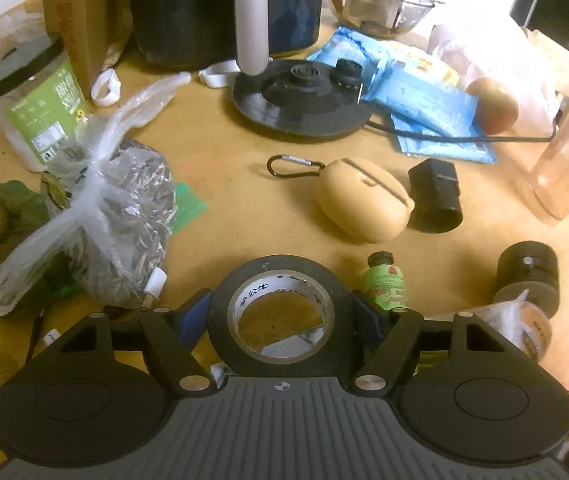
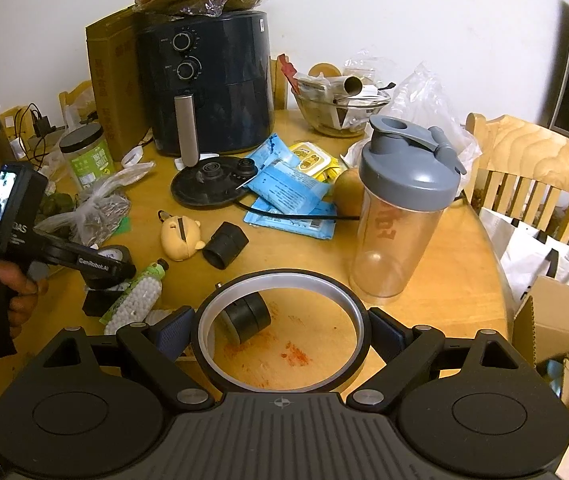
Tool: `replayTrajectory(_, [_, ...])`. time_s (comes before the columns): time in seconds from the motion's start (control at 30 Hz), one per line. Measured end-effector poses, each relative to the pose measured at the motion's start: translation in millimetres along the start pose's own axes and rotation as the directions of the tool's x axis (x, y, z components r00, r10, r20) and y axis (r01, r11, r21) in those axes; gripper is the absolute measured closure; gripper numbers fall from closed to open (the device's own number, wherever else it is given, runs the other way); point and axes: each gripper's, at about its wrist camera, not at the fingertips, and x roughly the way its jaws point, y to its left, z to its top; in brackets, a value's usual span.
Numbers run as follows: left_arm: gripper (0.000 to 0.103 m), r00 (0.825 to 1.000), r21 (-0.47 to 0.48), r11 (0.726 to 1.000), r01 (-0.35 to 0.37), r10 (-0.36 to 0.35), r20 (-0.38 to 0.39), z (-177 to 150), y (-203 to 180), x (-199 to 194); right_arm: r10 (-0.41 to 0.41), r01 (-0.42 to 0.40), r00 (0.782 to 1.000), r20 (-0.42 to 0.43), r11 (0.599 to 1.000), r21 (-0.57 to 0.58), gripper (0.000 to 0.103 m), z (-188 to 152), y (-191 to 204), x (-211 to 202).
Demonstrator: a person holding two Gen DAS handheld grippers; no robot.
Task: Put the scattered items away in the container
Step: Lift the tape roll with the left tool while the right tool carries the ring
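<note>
In the left wrist view my left gripper (image 1: 281, 306) is shut on a black tape roll (image 1: 280, 270), its blue pads pressing both sides. From the right wrist view the same gripper (image 2: 104, 270) shows at the left in a person's hand. My right gripper (image 2: 282, 324) is shut on a large black ring with a pale inner band (image 2: 280, 276), held over the wooden table (image 2: 424, 320). Loose items lie ahead: a beige bear-shaped case (image 2: 180, 236), a black adapter tube (image 2: 226, 250), a pellet bottle (image 2: 136, 300) and a black cylinder (image 2: 246, 318) seen through the ring.
A clear shaker bottle (image 2: 400, 208) stands just right of the ring. Behind are an air fryer (image 2: 212, 80), kettle base (image 2: 212, 184), blue packets (image 2: 288, 192), a glass bowl (image 2: 340, 108) and a bag of seeds (image 1: 124, 216). An open cardboard box (image 2: 556, 328) sits off the table's right edge.
</note>
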Motion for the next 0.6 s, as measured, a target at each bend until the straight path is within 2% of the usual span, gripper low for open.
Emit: replayTrajectory(0.6, [0.03, 0.996, -0.052, 0.999, -0.013, 0.017, 0.086, -13.9, -19.0, -74.7, 0.079, -0.077, 0.996, 0.031, 0.995, -0.064, 0.011, 5.8, -1.3, -12.1])
